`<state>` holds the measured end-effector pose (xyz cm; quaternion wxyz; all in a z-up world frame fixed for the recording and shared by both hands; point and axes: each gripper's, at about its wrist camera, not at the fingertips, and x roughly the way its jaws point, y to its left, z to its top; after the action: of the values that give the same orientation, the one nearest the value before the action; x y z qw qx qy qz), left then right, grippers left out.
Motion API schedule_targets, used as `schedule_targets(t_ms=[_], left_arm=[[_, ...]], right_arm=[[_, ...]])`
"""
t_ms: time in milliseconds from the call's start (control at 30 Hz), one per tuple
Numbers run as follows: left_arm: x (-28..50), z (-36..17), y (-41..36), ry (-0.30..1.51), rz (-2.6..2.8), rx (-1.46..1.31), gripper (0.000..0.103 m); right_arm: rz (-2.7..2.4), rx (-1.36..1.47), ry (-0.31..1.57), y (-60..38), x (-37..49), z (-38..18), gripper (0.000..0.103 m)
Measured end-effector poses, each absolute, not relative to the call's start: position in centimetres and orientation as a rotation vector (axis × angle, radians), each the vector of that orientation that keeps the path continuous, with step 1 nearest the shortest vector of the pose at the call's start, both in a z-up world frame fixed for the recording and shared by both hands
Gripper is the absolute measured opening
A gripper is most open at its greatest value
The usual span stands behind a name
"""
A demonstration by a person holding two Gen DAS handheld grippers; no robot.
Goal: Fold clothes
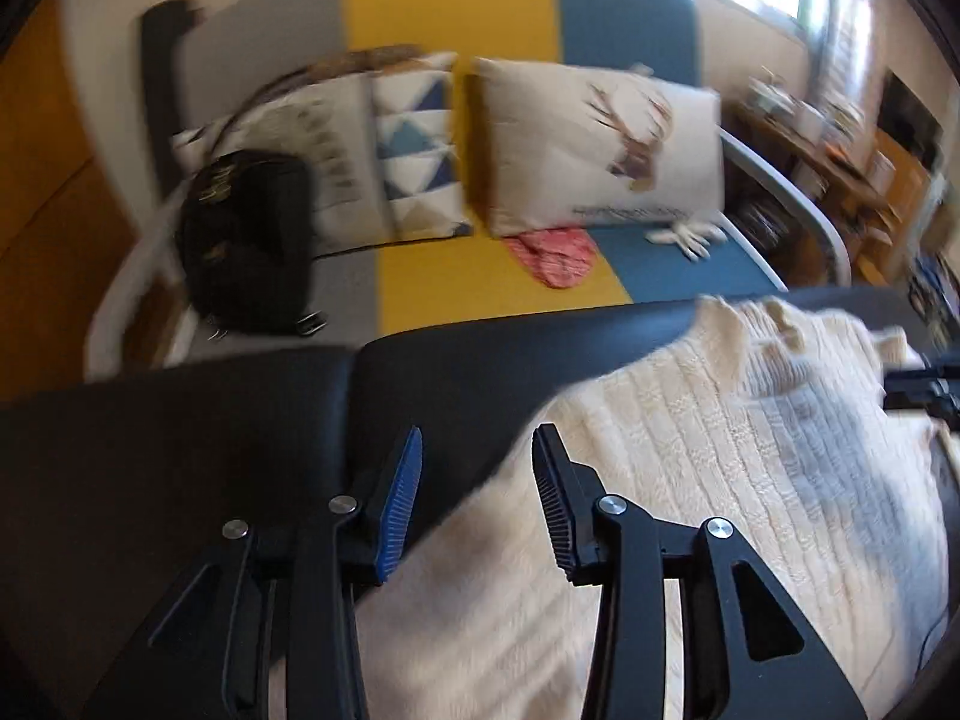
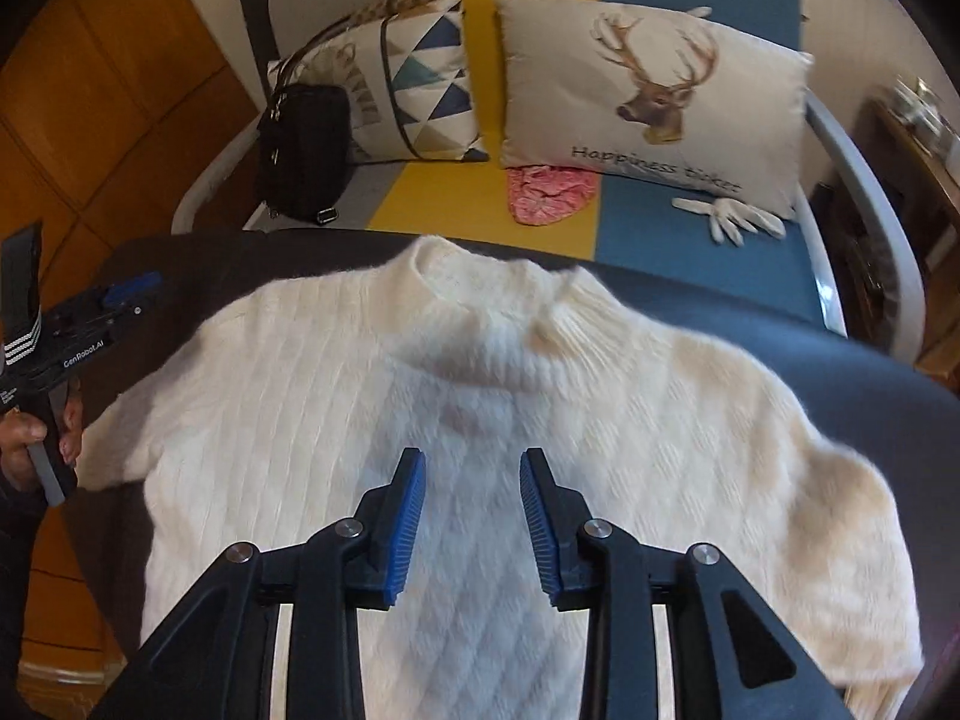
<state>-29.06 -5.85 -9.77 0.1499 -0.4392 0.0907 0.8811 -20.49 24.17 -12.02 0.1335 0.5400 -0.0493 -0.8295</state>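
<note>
Right tool hovers over the cream sweater, jaws apart, nothing between them; left tool sits at the sweater's edge, also apart and empty. The sweater lies flat on the dark desk, collar far. It looks soft, fluffy and light (grip the hem or shoulders). Beyond: a striped sofa, two cushions.

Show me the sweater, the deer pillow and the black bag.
sweater (image 2: pixel 480 420), right wrist view, chest below the collar
deer pillow (image 2: pixel 654 90), right wrist view, deer print
black bag (image 2: pixel 303 150), right wrist view, front panel
</note>
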Motion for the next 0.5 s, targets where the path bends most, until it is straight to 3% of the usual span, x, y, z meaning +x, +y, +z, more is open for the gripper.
schedule_targets(t_ms=[233,433,500], left_arm=[[-32.1,-12.4,-3.8,0.366,2.262,-1.326,0.045],[-31.9,-13.6,-5.2,0.305,2.037,-1.394,0.046],[-31.4,-13.8,-5.2,0.311,1.994,-1.393,0.052]], right_arm=[[-2.345,1.603,-0.102,21.7,-21.7,-13.8,0.034],[-2.345,1.613,-0.04,22.6,-20.8,-14.5,0.034],[-2.354,1.615,-0.022,22.9,-20.6,-14.4,0.034]])
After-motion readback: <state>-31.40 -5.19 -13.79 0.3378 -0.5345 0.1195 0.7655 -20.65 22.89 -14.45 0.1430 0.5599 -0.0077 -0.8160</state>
